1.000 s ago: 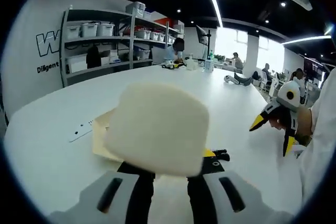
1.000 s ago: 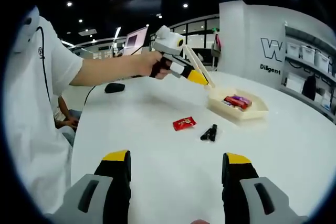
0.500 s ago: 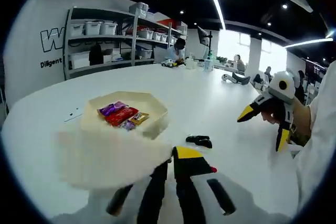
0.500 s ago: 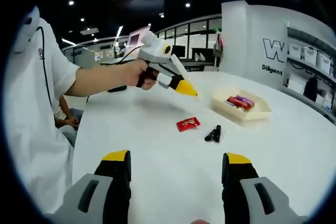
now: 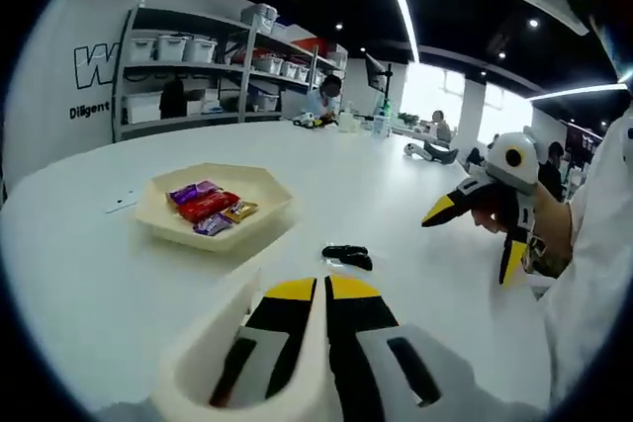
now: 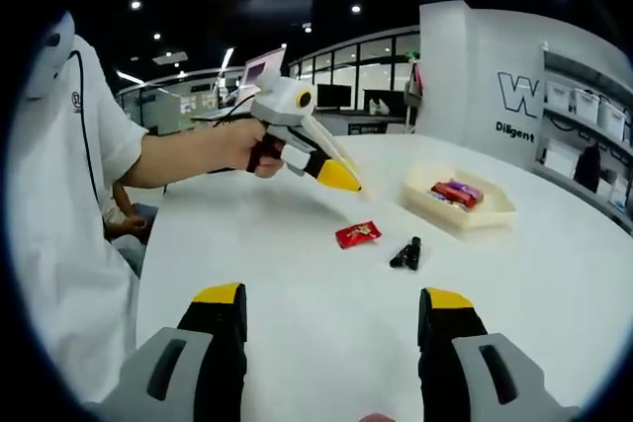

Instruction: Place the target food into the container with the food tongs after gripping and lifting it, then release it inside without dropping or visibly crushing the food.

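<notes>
1. Left gripper view: the left tool [image 5: 321, 294] points across the white desk [image 5: 89, 264], its yellow-tipped jaws pressed together. A cream cup-like piece [image 5: 247, 368] sits against them; whether it is clamped cannot be told. Ahead stand a cream tray [image 5: 252, 219] holding wrapped sweets [image 5: 206, 209], and a small black object [image 5: 346, 255] lying near it. The right tool [image 5: 480, 207] hovers off to the side.

2. Right gripper view: the right tool's jaws stand wide apart, empty. The left tool hangs above a red packet [image 6: 357, 234], which lies flat on the desk just beside the black object and well apart from the tray.

3. The packet looks light, thin and slippery, its filling likely crushable; a gentle pinch across its middle or crimped edge seems safest.
</notes>
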A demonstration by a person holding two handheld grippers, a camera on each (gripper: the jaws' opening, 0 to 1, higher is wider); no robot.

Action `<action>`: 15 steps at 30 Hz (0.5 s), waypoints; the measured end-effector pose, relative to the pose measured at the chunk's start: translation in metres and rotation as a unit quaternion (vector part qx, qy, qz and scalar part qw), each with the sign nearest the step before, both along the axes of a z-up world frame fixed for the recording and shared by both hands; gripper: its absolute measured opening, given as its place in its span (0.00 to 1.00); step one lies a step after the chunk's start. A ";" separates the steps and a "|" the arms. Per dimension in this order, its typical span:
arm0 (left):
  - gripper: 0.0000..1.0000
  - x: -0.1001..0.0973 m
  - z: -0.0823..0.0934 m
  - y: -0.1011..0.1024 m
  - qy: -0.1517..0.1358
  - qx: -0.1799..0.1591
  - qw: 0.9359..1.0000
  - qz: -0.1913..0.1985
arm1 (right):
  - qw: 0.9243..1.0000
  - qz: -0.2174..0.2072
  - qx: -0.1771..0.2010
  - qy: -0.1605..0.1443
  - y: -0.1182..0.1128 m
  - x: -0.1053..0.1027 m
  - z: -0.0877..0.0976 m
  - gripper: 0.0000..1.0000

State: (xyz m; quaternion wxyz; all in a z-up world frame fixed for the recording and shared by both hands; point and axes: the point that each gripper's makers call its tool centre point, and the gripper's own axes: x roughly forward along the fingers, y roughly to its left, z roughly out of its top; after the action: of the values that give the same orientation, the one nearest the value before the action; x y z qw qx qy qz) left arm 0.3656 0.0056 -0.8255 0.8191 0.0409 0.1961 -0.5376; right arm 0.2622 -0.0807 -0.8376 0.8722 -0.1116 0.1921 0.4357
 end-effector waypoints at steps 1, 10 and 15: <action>0.00 -0.002 -0.001 0.000 -0.001 0.001 1.000 -0.003 | 1.000 0.000 0.000 0.000 0.000 0.000 0.000 0.68; 0.00 -0.026 0.000 -0.007 0.002 0.005 0.999 -0.042 | 1.000 0.002 0.001 -0.001 0.001 0.000 0.001 0.68; 0.00 -0.036 0.002 -0.011 -0.001 0.008 0.998 -0.062 | 1.000 0.004 0.003 -0.004 0.003 0.001 0.003 0.65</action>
State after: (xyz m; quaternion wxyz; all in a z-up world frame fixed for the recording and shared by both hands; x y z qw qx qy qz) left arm 0.3296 -0.0056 -0.8230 0.7841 0.0602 0.1961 -0.5858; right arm 0.2632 -0.0781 -0.8345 0.8716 -0.1119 0.1868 0.4392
